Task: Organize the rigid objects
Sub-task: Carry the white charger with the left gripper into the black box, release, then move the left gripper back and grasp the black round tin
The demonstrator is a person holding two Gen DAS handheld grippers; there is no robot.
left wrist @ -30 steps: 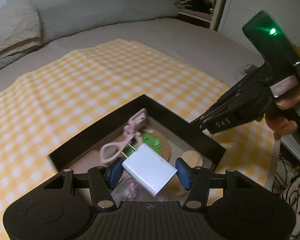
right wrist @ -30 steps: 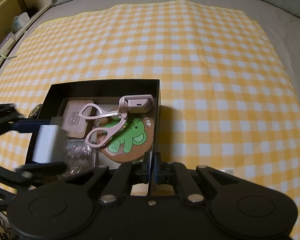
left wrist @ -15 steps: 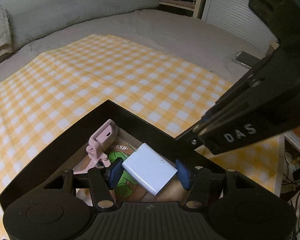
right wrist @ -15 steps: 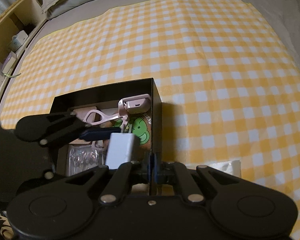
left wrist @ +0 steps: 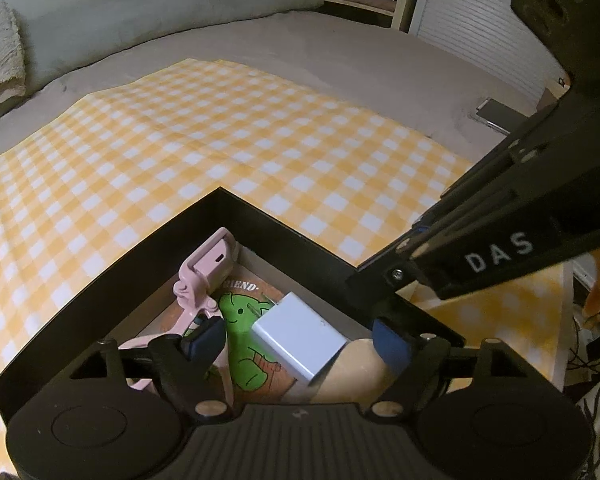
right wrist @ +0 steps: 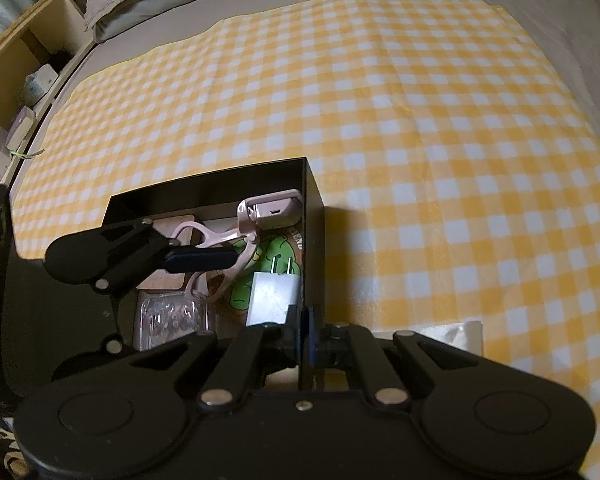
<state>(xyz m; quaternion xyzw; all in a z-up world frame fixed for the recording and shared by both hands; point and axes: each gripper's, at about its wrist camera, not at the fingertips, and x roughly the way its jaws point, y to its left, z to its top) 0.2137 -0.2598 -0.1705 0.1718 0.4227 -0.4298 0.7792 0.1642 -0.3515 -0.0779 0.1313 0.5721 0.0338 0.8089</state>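
Observation:
A black box (left wrist: pixel 292 236) sits on the yellow checked cloth. Inside lie a pink eyelash curler (left wrist: pixel 208 268), a green-elephant coaster (left wrist: pixel 244 344) and a white charger plug (left wrist: pixel 300 338). My left gripper (left wrist: pixel 300 340) is open over the box; the plug rests on the coaster between its spread fingers, touching neither. In the right wrist view the plug (right wrist: pixel 274 296) lies by the box's right wall (right wrist: pixel 312 240). My right gripper (right wrist: pixel 306 340) is shut on that wall's rim.
The box also holds a wooden coaster (right wrist: pixel 172 256) and a clear plastic case (right wrist: pixel 168 316). The checked cloth (right wrist: pixel 420 120) covers a grey bed. A phone (left wrist: pixel 494 114) lies at the bed's far right edge. A shelf (right wrist: pixel 16 92) stands left.
My left gripper has opened and let the white plug go; it now lies on the green coaster inside the box. My right gripper stays clamped on the box wall.

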